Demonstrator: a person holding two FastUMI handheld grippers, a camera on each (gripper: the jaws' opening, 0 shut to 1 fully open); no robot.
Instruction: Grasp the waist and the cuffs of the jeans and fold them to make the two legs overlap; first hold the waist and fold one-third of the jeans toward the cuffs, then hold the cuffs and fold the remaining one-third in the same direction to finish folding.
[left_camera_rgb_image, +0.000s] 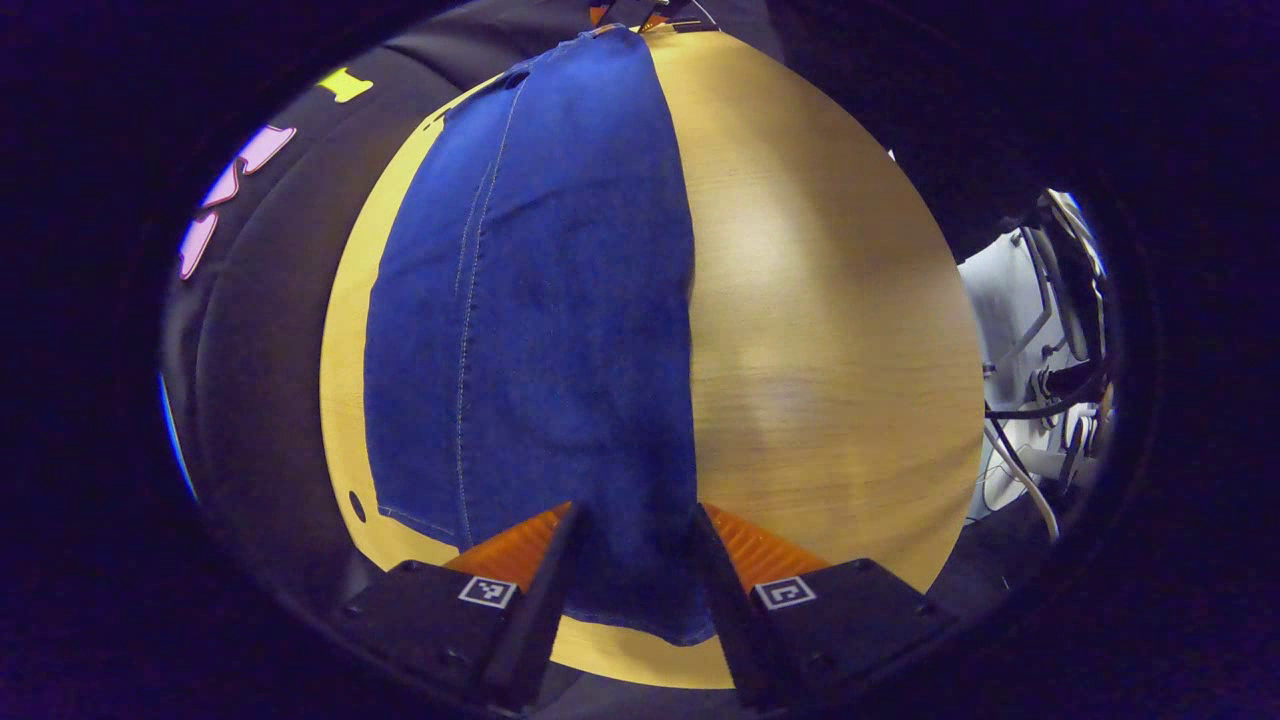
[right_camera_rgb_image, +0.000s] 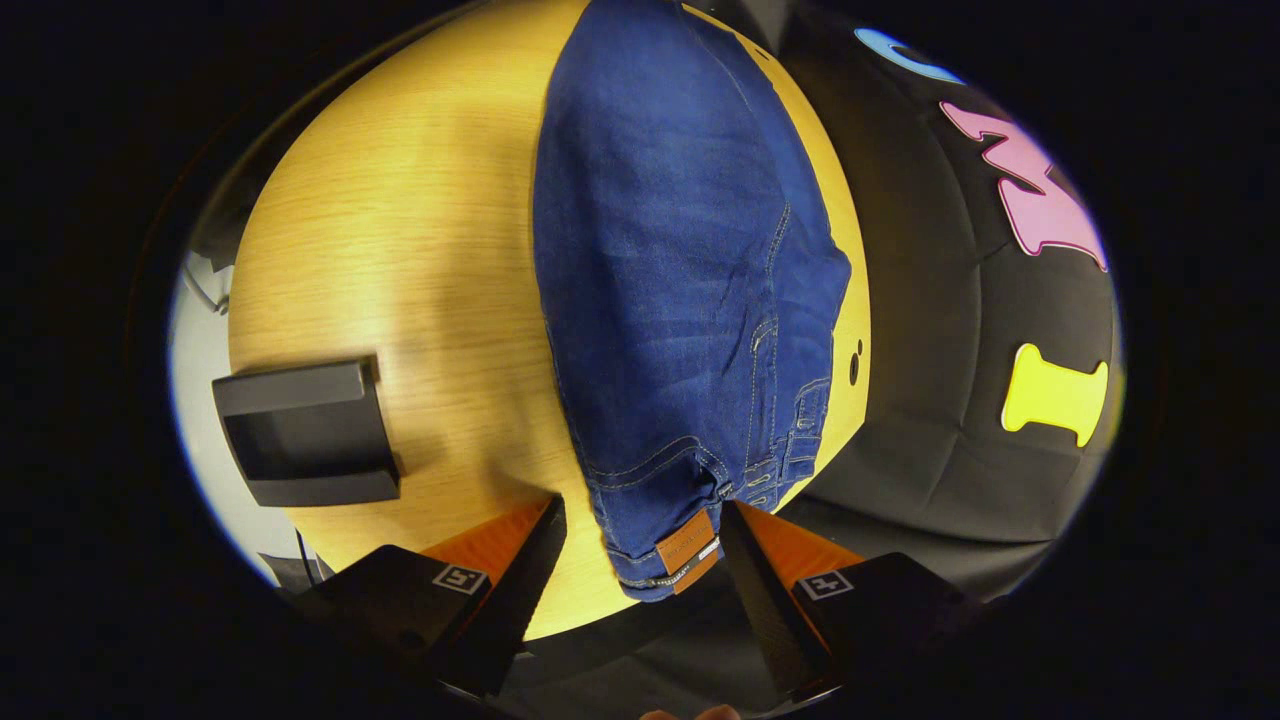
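While the jeans (left_camera_rgb_image: 530, 300) are lying lengthwise on the wooden table (left_camera_rgb_image: 830, 330), already doubled so one leg is covering the other, the left gripper (left_camera_rgb_image: 632, 560) is hovering at the cuff end with its fingers spread apart, the hem (left_camera_rgb_image: 640, 615) sitting between them and gripped by neither. From those fingers the denim is running straight ahead along their own line, its long axis pointing away toward the far end, where the other gripper (left_camera_rgb_image: 650, 15) is just showing. Across the table, the right gripper (right_camera_rgb_image: 640, 560) is waiting released at the waist (right_camera_rgb_image: 690, 480), the waistband and its leather patch (right_camera_rgb_image: 688, 550) lying between the parted fingers and slightly toward the right one, the legs stretching directly away. Since the first fold starts from the waist, the right gripper appears the nearer and better placed to close and carry that end forward toward the cuffs. A dark box (right_camera_rgb_image: 305, 430) is resting well to the left of its fingers.
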